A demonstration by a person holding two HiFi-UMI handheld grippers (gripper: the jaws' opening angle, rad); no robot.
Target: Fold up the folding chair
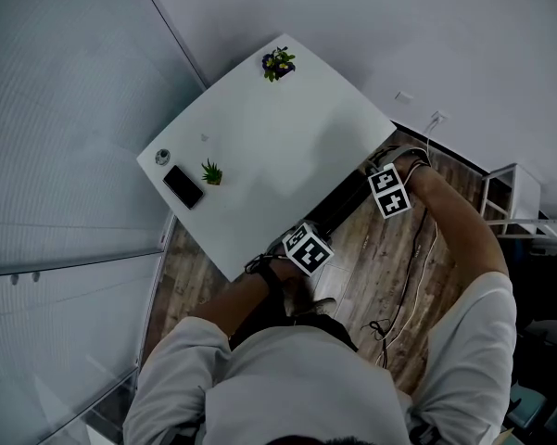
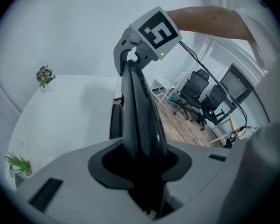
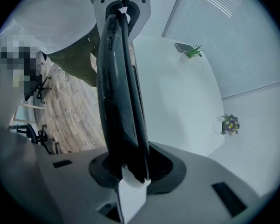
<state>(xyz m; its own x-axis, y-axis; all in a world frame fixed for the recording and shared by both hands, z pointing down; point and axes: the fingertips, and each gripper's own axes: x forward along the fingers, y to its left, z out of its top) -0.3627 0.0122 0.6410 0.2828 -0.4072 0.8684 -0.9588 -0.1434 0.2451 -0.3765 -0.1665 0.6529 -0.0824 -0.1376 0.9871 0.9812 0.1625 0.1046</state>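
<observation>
The person stands over the wooden floor (image 1: pixel 352 276) with both arms stretched down to the chair (image 1: pixel 338 213). The chair is black and glossy. From above it looks like a flat, narrow strip running along the near edge of the desk (image 1: pixel 259 137), just beside it.

The left gripper (image 1: pixel 306 248) has its jaws clenched on one end of the chair's curved black rim. The rim fills the gap between them and runs straight on to the right gripper (image 1: pixel 387 188). That one is clamped on the far end of the same rim and points straight down. In the left gripper view a second dark part of the chair shows beside the rim, on the desk side.

A thin cable (image 1: pixel 412 258) trails across the floor to the person's right.

On the white desk, near its left corner, lie a dark phone (image 1: pixel 183 186) and, just beside it, a small spiky green plant (image 1: pixel 211 172); its pot is too small to make out. A little round grey thing (image 1: pixel 162 157) sits near the phone, and I cannot tell what it holds.

At the far corner a small white pot holds purple and yellow flowers (image 1: pixel 278 63).
</observation>
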